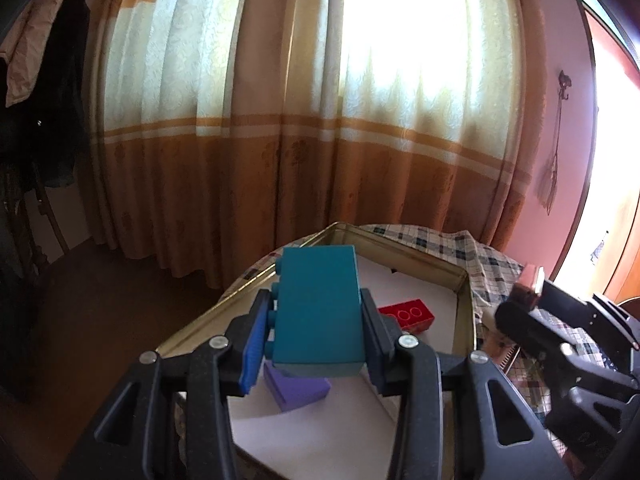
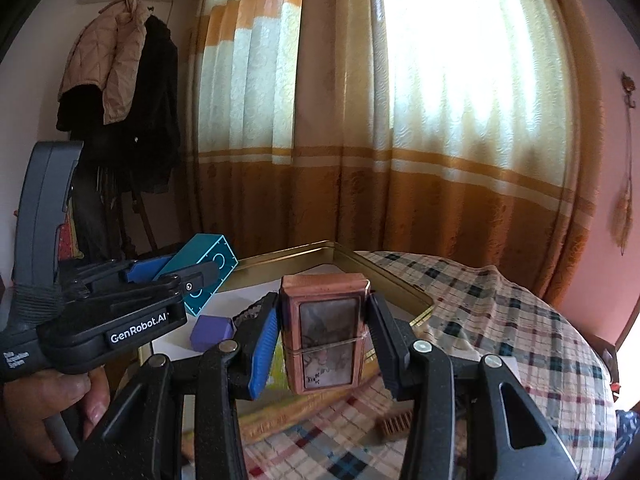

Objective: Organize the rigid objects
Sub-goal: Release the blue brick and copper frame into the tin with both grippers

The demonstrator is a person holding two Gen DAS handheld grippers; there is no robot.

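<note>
Checkered cloth [image 2: 500, 320] covers the worktop beneath both tools. Nearest the right camera, the right tongs [image 2: 322, 344] clamp a copper-coloured card box [image 2: 325, 332] upright, a thin band around its middle, held above the cloth just beside the gold tin [image 2: 384, 276]. The left tongs [image 1: 316, 320] pinch a teal building brick [image 1: 318, 312] over the tin's white lining, above a purple block [image 1: 294, 394]. A red brick [image 1: 408, 316] lies farther in. Orange-banded curtains [image 1: 320, 120] hang behind.
</note>
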